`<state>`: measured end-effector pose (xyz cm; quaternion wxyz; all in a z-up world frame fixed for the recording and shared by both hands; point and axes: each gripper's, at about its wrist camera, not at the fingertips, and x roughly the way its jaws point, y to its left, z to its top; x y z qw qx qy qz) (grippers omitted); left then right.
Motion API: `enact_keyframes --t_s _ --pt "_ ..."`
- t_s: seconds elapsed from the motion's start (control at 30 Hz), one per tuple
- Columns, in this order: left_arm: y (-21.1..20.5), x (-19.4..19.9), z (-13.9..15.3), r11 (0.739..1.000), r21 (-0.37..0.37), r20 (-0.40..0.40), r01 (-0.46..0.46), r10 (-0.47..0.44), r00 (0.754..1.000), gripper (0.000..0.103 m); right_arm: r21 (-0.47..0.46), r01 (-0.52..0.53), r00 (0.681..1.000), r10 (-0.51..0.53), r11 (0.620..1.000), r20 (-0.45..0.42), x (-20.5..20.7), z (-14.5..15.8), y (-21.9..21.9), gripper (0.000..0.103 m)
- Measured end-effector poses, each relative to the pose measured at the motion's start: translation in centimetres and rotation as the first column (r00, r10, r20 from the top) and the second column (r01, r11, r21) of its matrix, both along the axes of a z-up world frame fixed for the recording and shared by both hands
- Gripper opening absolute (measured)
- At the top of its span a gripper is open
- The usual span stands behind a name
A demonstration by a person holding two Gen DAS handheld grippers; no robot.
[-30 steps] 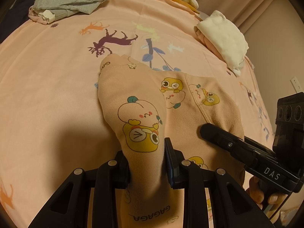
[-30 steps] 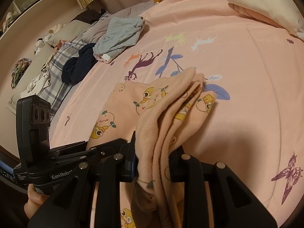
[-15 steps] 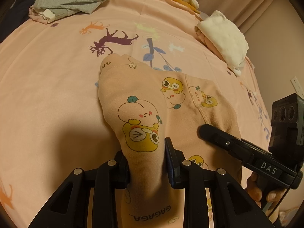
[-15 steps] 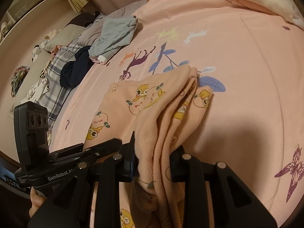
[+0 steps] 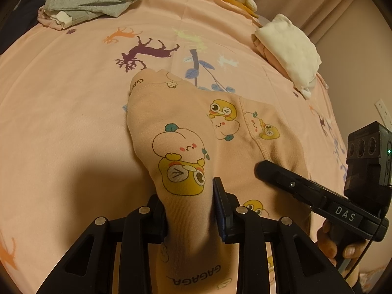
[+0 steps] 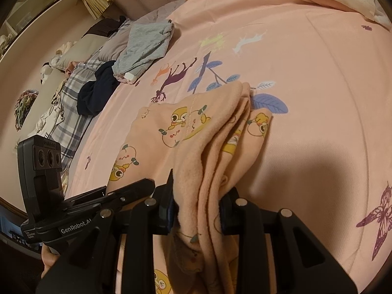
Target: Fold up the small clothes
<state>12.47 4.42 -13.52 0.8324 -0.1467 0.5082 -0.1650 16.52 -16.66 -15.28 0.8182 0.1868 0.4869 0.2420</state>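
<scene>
The left gripper [image 5: 189, 205] is clamped on one edge of the peach cartoon-print garment [image 5: 186, 132], its two black fingers pressing a bunched strip of cloth marked "GAGAGA" between them. From that grip the fabric runs forward and spreads flat on the pink bedspread [image 5: 61, 103], ending at a cuff just short of the printed purple deer [image 5: 147, 54].

The right gripper [image 6: 197, 208] is closed on several stacked layers of the same garment [image 6: 215, 147], a thick fold that rises between its fingers and drapes toward the printed blue leaves [image 6: 267, 103]. In the left wrist view, that right gripper [image 5: 267, 171] lies over the garment's right side, held by a hand [image 5: 333, 242].

The garment sits near the middle of the bedspread, well apart from its edges. Toward the far left edge lies a crumpled grey garment [image 5: 90, 0] beside a dark one [image 6: 98, 90]. At the far right edge rests a folded cream-white pile [image 5: 289, 51]. Beyond the left edge are plaid bedding [image 6: 71, 107] and a shelf [image 6: 44, 24].
</scene>
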Motion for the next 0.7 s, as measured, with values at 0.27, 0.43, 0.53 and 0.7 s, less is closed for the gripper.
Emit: enact_keyframes --t_s 0.27,0.43,0.53,0.7 --pt "0.03 -0.02 -0.05 1.000 0.000 0.001 -0.001 0.001 1.000 0.030 0.014 0.009 1.000 -0.009 1.000 -0.016 0.13 -0.31 -0.32 0.029" --pt "-0.03 -0.03 -0.01 1.000 -0.001 0.001 -0.001 0.001 1.000 0.030 0.012 0.008 1.000 -0.008 1.000 -0.016 0.14 -0.27 -0.32 0.029" --pt "-0.04 -0.06 0.00 1.000 0.001 0.001 -0.002 0.002 1.000 0.030 0.013 0.008 1.000 -0.008 1.000 -0.016 0.13 -0.27 -0.33 0.029" --pt "0.01 -0.04 -0.04 1.000 0.003 0.001 -0.001 0.001 1.000 0.031 0.014 0.008 1.000 -0.008 1.000 -0.018 0.12 -0.28 -0.34 0.030"
